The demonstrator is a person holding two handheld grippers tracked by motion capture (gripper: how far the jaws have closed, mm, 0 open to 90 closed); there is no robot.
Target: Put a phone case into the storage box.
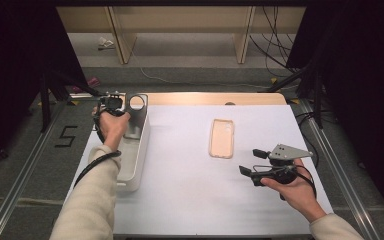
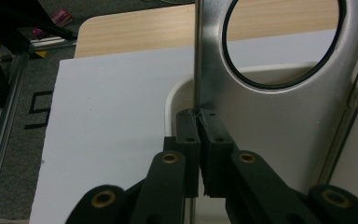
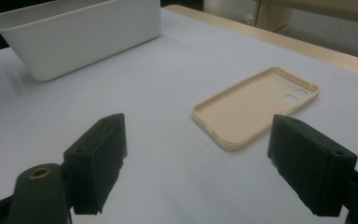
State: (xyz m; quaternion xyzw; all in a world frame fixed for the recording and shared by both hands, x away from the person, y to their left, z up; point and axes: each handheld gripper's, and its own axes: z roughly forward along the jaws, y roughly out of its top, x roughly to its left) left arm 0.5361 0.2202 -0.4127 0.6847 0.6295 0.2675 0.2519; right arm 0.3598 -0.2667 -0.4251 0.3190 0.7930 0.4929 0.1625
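1. While the left gripper (image 2: 198,122) is clamped on the edge of a metal plate (image 2: 214,56), that plate is held upright over the far end of a white tub (image 1: 141,150) at the left side of the table (image 1: 180,200).
2. A large round hole ringed in black is seen in the plate (image 1: 137,102), through which the tub's pale rim (image 2: 279,70) is visible in the left gripper view.
3. Near the table's right front, the right gripper (image 1: 247,162) is held level with its jaws spread wide and nothing between them.
4. A beige phone case (image 1: 222,138) is seen lying flat, hollow side up, on the white sheet, just beyond the right gripper (image 3: 196,158) and well apart from the tub (image 3: 79,35).
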